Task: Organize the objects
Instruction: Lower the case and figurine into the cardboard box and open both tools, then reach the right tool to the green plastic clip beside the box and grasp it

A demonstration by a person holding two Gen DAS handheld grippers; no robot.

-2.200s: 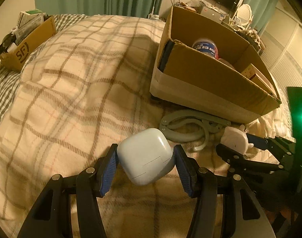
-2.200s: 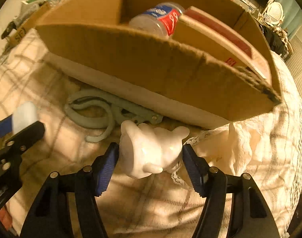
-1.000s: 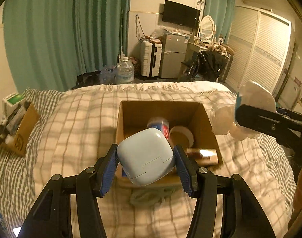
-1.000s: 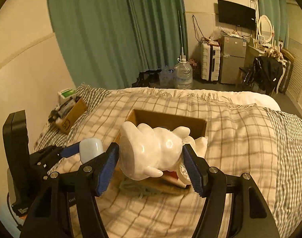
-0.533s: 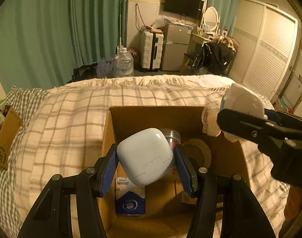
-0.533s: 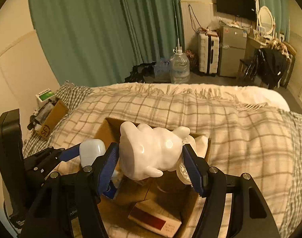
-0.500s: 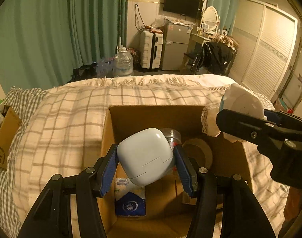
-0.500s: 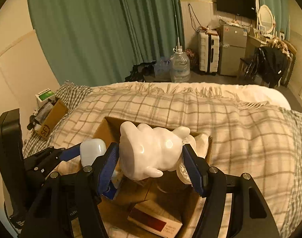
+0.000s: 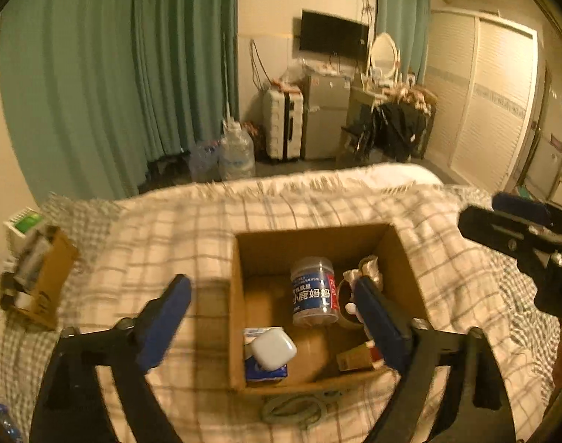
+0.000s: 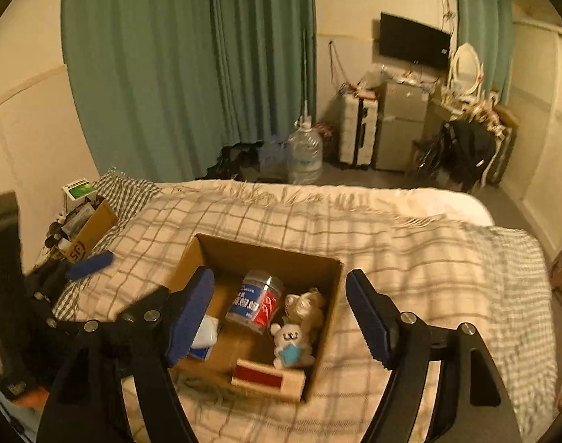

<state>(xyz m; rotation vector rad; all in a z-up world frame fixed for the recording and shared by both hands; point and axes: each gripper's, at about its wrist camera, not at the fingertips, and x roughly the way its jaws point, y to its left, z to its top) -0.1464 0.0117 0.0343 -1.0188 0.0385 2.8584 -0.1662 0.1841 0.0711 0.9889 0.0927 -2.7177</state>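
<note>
An open cardboard box (image 9: 314,234) (image 10: 329,302) sits on the plaid bed. Inside lie the pale blue earbud case (image 9: 273,348) (image 10: 205,334), the white plush toy (image 10: 292,343), a clear jar with a blue label (image 9: 313,291) (image 10: 255,302), a lace item (image 9: 367,267) and a red-topped box (image 10: 268,376). My left gripper (image 9: 277,317) is open and empty above the box. My right gripper (image 10: 281,313) is open and empty above the box too.
A grey-green hanger (image 9: 295,408) lies on the blanket in front of the box. A smaller cardboard box (image 9: 40,277) (image 10: 85,236) with clutter sits at the bed's left edge. Green curtains, a suitcase, a water jug and a fridge stand beyond the bed.
Both grippers have opened. The earbud case and the white plush toy have dropped from the jaws into the box, and both grippers have drawn up and back.
</note>
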